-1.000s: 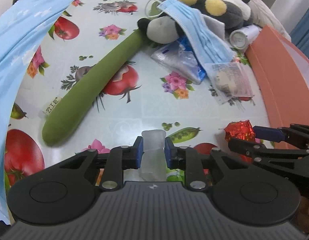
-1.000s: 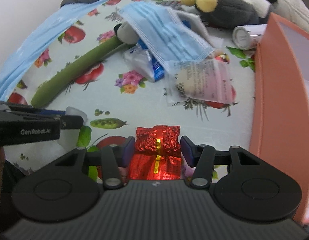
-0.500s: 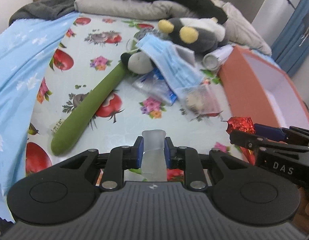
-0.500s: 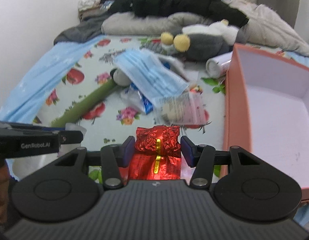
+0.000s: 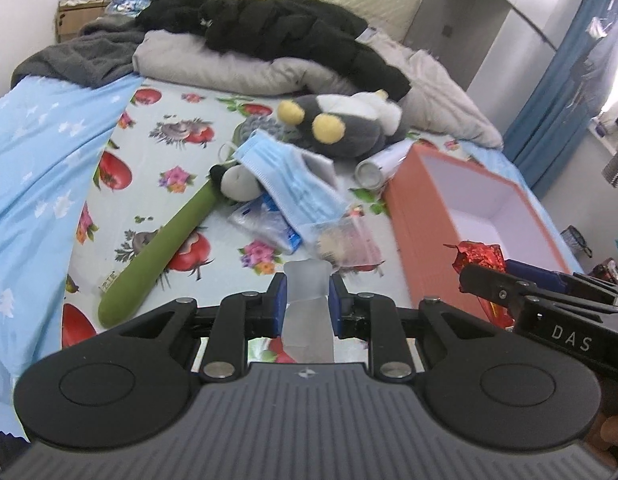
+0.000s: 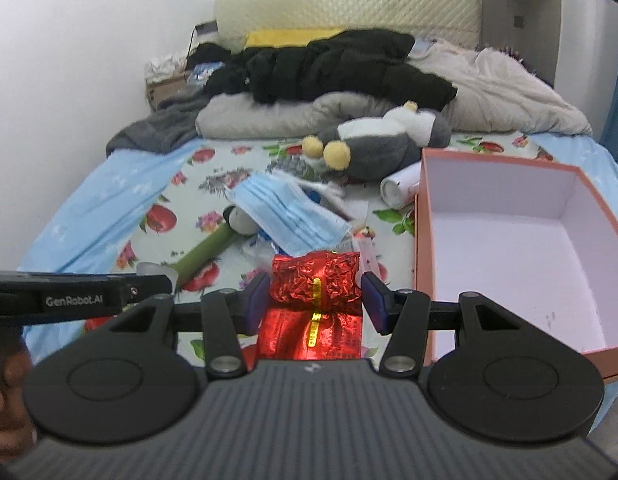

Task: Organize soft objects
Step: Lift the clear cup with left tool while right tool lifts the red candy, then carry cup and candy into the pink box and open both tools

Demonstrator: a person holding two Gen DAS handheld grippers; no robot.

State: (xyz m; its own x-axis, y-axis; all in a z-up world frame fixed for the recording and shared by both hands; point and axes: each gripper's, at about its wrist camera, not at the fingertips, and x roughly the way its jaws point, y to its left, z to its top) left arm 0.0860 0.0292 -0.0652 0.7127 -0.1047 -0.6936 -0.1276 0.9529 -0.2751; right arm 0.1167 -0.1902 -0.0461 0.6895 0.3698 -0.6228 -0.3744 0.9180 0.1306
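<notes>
Left gripper [image 5: 307,303] pinches soft clear piece [image 5: 308,280] mid-body; right gripper [image 6: 315,300] clamps light crinkly foil packet [image 6: 315,286] by its sides

Our left gripper [image 5: 307,300] is clamped on a frosted white packet [image 5: 308,312], tilted downward. Our right gripper [image 6: 315,300], just right of it, pinches a red foil packet [image 6: 313,304], likewise angled down.

Both my tongs are higher above the bed than a second ago and tip up less steeply. The box [image 6: 509,240] now opens ahead of my right tongs [image 6: 315,296], its white inside in view. My left tongs [image 5: 307,300] now face the pillows.
</notes>
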